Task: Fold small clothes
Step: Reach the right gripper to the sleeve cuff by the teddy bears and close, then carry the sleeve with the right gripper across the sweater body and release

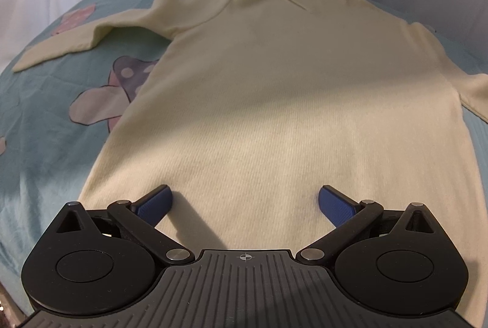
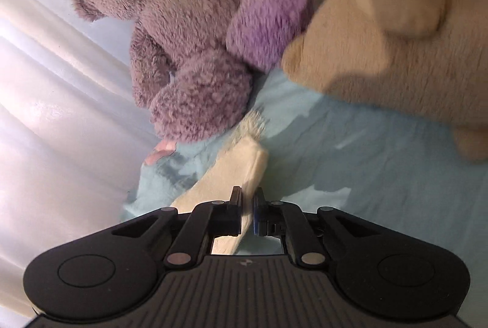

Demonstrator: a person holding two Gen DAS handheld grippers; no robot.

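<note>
Your cream knit long-sleeved top [image 1: 274,90] lies flat on the teal bed [image 1: 45,145]. Left claw [image 1: 244,203] gapes over its hem; right claw [image 2: 247,212] pinches a sleeve end [image 2: 241,166]. Next, carry that sleeve across the body.

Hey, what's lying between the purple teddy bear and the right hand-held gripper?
In the right wrist view, a cream sleeve stretches from the right hand-held gripper, which is shut on it, toward the purple teddy bear, over the blue bedsheet.
</note>
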